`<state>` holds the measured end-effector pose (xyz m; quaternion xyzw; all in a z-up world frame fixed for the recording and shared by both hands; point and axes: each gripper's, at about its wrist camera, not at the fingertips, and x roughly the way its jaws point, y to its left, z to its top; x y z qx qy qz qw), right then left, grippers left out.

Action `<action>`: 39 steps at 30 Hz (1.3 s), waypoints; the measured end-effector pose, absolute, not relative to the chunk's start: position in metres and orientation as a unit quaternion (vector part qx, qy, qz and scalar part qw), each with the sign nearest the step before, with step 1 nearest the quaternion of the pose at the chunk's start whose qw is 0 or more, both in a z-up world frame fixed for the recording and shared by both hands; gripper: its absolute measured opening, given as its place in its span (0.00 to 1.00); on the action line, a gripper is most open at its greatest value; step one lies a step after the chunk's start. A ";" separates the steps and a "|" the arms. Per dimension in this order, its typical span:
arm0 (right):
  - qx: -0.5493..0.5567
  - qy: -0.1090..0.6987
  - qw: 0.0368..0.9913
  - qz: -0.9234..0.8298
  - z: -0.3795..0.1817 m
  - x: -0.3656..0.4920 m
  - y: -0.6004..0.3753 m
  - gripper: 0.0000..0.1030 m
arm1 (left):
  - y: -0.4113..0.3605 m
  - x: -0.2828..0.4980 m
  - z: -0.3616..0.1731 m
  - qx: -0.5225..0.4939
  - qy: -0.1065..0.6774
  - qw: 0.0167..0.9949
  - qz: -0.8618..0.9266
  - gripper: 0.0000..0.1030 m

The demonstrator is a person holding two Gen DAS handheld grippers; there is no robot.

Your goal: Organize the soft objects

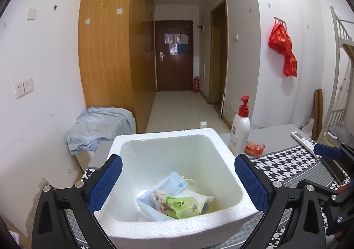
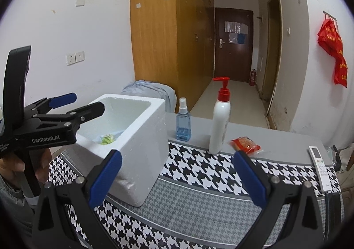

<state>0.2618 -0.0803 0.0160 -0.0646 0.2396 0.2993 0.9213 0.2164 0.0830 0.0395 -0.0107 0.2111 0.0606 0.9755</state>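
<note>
- Soft items: blue face mask and green-yellow packet lie crumpled at the bottom of the white foam box.
- Red packet lies on the houndstooth cloth, beside the lotion bottle.
- Left gripper hangs above the box, jaws wide, holding nothing.
- Right gripper over bare cloth, jaws wide, holding nothing.

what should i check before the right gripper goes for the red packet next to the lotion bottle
1. Right gripper open and empty: ok.
2. Red packet lying free on the table, nothing on top: ok.
3. Lotion bottle stands just left of the packet; clearance for the fingers: cannot tell.
4. Foam box open with room above the face mask and green packet: ok.
5. Left gripper open over the box, in the drop path: not ok.
6. Spray bottle stands apart from the packet: ok.
</note>
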 end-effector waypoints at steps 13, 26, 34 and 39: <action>-0.057 0.217 0.929 0.296 0.032 0.236 -0.103 0.99 | 0.058 0.183 0.053 -0.012 0.189 0.980 0.065 0.99; -0.046 0.199 0.932 0.299 0.039 0.203 -0.127 0.99 | 0.036 0.138 0.064 -0.015 0.145 0.986 0.076 0.99; -0.043 0.183 0.934 0.303 0.039 0.184 -0.131 0.99 | 0.027 0.114 0.062 -0.006 0.132 0.987 0.089 0.99; -0.051 0.168 0.936 0.305 0.039 0.168 -0.131 0.99 | 0.025 0.098 0.060 -0.003 0.125 0.988 0.093 0.99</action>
